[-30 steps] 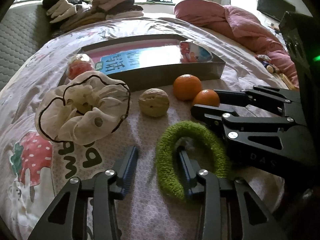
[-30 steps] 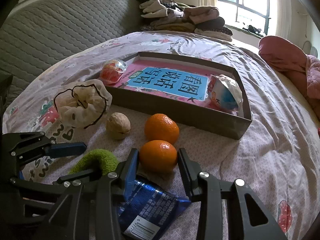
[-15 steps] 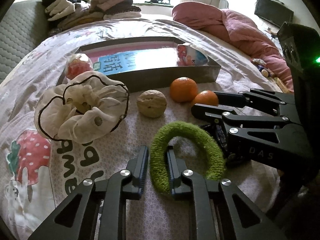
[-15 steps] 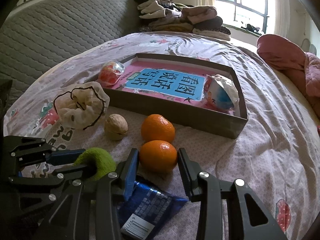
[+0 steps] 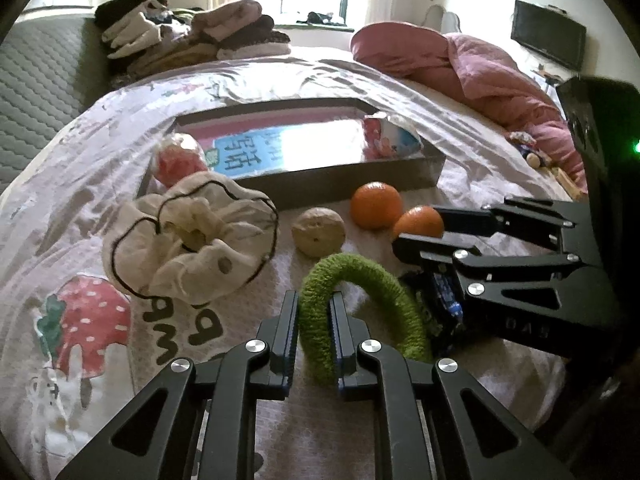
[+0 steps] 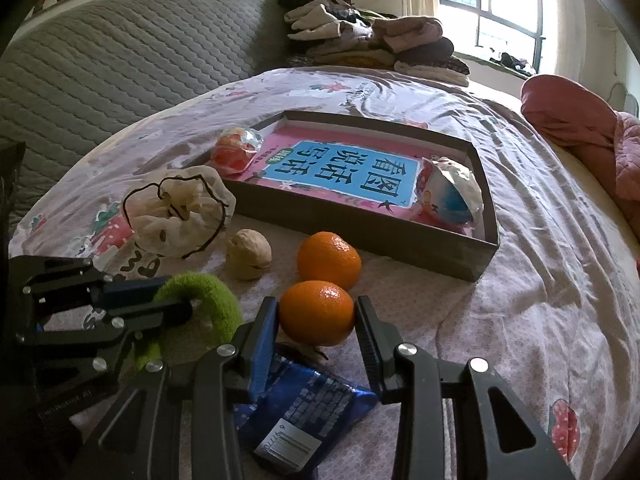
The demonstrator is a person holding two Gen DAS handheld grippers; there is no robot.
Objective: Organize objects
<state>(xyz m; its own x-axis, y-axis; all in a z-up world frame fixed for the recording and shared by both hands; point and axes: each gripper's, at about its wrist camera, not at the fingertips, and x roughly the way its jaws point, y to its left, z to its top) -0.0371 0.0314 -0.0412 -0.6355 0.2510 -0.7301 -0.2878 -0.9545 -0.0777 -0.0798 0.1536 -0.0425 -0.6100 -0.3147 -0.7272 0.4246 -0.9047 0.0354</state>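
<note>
My left gripper [image 5: 314, 322] is shut on the near side of a green fuzzy hair tie [image 5: 360, 280], which stands lifted off the bedsheet; it also shows in the right wrist view [image 6: 208, 308]. My right gripper [image 6: 316, 318] has its jaws pressed against both sides of the nearer orange [image 6: 316, 312], seen in the left wrist view too [image 5: 418, 222]. A second orange [image 6: 329, 260], a walnut [image 6: 248, 254] and a cream scrunchie [image 6: 180, 212] lie in front of a shallow grey box [image 6: 360, 224] holding a book and two wrapped snacks.
A blue snack packet [image 6: 304, 408] lies under my right gripper. Folded clothes [image 6: 372, 44] are stacked at the bed's far end. A pink duvet [image 5: 472, 68] lies bunched to the right. A quilted grey headboard [image 6: 100, 68] borders the left.
My left gripper closed on the green hair tie and raised it. My right gripper's jaws closed in onto the nearer orange.
</note>
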